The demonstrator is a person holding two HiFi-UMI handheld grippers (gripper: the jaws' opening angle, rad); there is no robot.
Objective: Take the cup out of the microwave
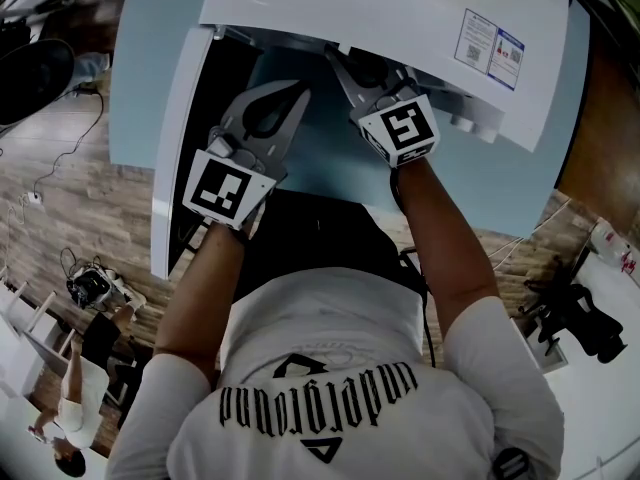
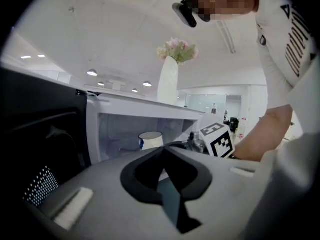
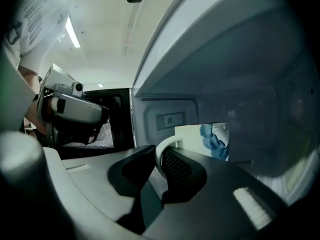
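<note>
A white cup (image 3: pixel 202 136) with a blue print stands inside the open microwave (image 1: pixel 380 8), also seen in the left gripper view as the cup (image 2: pixel 151 140) deep in the cavity. My right gripper (image 3: pixel 160 156) reaches into the cavity, and its jaws are closed on the cup's white loop handle (image 3: pixel 159 151). From the head view the right gripper (image 1: pixel 365 73) has its tips hidden under the microwave's top. My left gripper (image 1: pixel 298 93) hovers in front of the opening beside the door, its tips together and holding nothing; it also shows as the left gripper (image 2: pixel 163 150).
The microwave door (image 1: pixel 180 138) swings open to the left, its dark inner face (image 2: pixel 40 149) close to my left gripper. A white vase with flowers (image 2: pixel 168 81) stands on top of the microwave. The light blue table (image 1: pixel 480 178) carries it. People sit at the lower left (image 1: pixel 80 368).
</note>
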